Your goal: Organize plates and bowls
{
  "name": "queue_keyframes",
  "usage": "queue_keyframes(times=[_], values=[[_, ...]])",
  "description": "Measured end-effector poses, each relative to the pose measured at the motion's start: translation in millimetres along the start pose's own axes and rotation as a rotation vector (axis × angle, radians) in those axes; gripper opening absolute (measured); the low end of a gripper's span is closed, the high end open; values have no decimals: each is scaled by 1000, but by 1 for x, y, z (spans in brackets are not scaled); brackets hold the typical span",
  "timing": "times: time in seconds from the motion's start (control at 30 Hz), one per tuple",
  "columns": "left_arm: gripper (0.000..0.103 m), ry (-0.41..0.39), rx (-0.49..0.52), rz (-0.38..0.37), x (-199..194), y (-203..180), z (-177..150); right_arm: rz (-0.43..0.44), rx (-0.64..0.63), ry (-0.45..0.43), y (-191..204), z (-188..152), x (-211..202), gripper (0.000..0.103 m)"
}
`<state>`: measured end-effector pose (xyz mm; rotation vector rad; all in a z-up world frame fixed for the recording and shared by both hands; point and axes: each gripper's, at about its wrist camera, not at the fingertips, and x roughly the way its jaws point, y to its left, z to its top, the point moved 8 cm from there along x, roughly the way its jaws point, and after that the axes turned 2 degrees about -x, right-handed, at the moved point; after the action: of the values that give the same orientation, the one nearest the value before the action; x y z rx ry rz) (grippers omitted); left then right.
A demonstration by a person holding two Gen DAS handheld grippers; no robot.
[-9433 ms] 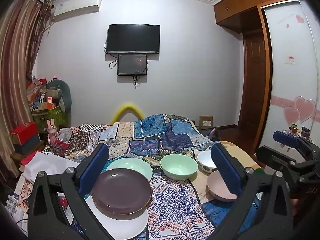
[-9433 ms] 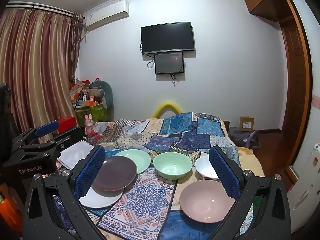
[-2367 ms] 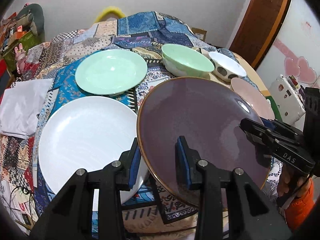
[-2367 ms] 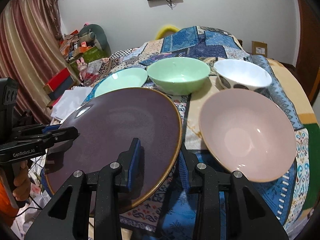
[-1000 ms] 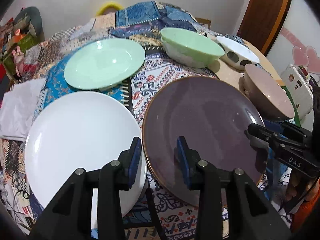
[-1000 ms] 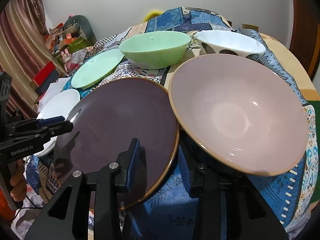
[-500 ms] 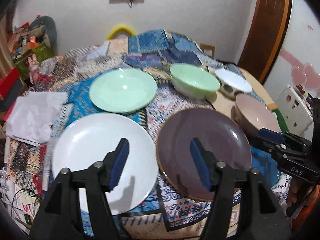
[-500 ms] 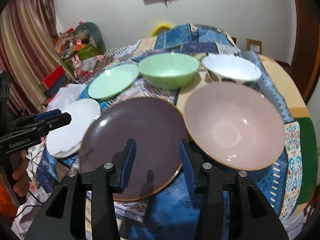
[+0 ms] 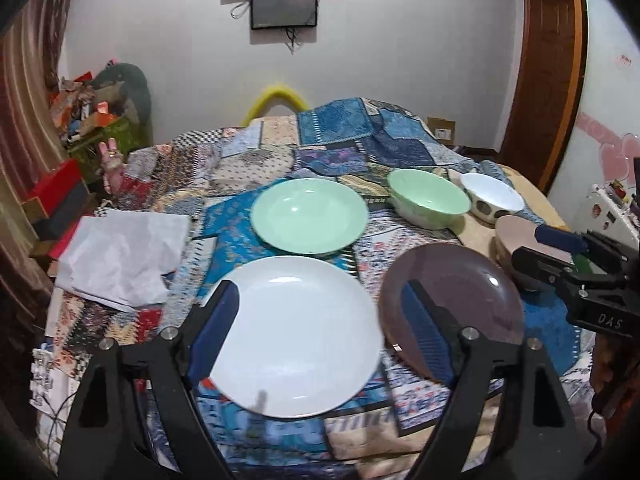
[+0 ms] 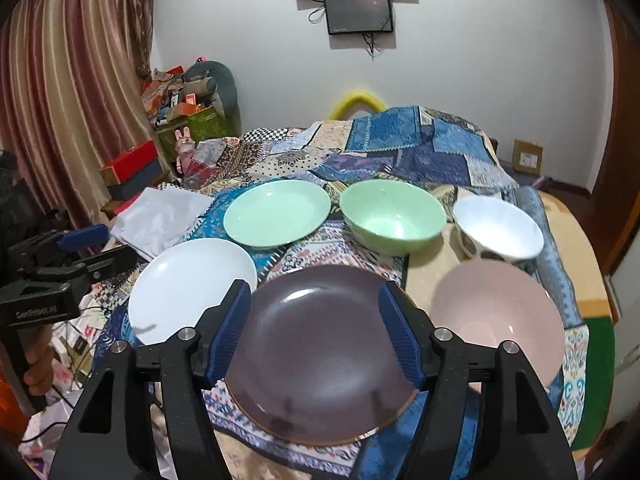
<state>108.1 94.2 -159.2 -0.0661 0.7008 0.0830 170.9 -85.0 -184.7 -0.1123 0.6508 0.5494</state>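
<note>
While only the right wrist view showed the whole round pink bowl (image 10: 496,316), both released grippers, left gripper (image 9: 320,332) and right gripper (image 10: 316,330), had just been opening, empty, above the round dark purple plate (image 10: 320,352).

White plate (image 9: 296,336): plain white. Dark plate (image 10: 320,352): purple-brown, thin tan rim. Green plate (image 9: 310,216) and green bowl (image 10: 394,216): pale mint. Pink bowl (image 10: 496,316): dusty pink. Spotted bowl (image 10: 498,228): white inside, dark spots outside. Patchwork cloth (image 9: 344,148): blue, beige, checkered and floral patches. Finger pads (image 10: 230,334): blue on black.
</note>
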Motion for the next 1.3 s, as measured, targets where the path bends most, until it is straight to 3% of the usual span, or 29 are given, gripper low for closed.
queue_keyframes(times=[0.3,0.53,0.77,0.87,1.07,1.3], values=[[88,42,-62,85,12,52,-15,53,-79,51,43,9,37,72],[87,109,-132,104,39,90,-38,80,-95,100,61,11,70,73],[77,183,-193,128,66,120,-63,141,-77,196,69,5,112,71],[64,224,-220,129,77,131,-74,152,-85,232,72,1,126,62],[47,273,-246,64,92,131,-90,182,-114,311,79,-8,151,38],[32,299,-252,-5,102,120,-95,170,-157,387,79,-17,169,25]])
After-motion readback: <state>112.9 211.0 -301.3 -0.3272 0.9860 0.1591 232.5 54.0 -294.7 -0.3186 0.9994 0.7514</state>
